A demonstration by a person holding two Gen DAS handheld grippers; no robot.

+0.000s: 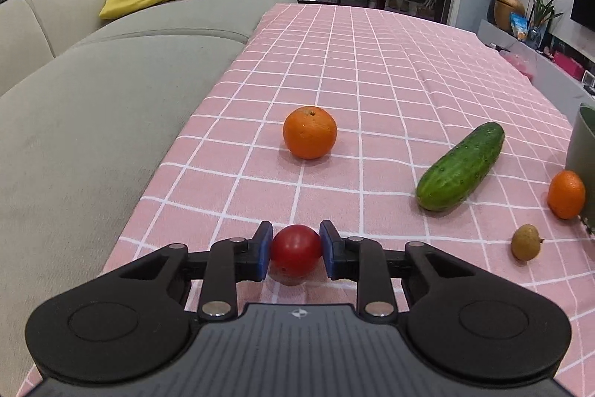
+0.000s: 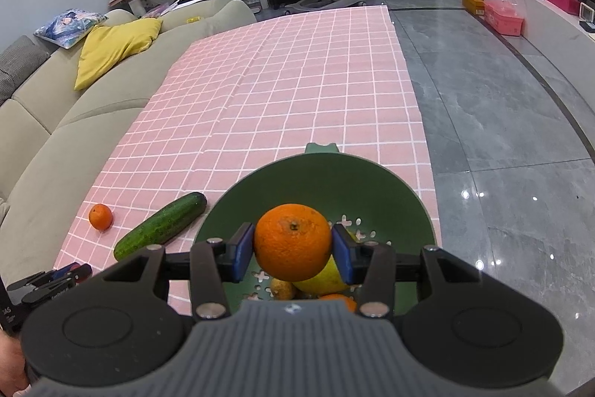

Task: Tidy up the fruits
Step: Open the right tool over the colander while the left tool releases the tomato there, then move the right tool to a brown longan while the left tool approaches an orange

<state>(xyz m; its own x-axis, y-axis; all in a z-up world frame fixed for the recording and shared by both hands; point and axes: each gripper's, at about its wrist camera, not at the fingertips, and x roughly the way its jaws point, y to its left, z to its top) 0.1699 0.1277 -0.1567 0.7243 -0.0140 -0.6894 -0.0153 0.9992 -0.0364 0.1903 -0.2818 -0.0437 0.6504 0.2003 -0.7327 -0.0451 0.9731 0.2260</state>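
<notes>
Above the green colander [image 2: 401,188], the right gripper [image 2: 293,248] holds an orange [image 2: 292,242] clamped between its blue fingers [image 2: 243,250], stem scar facing the camera. Other fruit already lies in the colander. To finish this step well, judged from the pose, lower the orange until it nearly rests on that fruit before releasing, so that it does not bounce out. Left of the colander, the left gripper [image 1: 295,250] is closed on a red tomato [image 1: 295,250] that appears to sit on the pink checked tabletop [image 1: 372,62]; lift it straight up. Beside the colander lies a cucumber [image 1: 461,166], its long axis running diagonally, far end toward the colander. Two round oranges [image 1: 309,133] and a small brown fruit [image 1: 525,242] show no long axis.
</notes>
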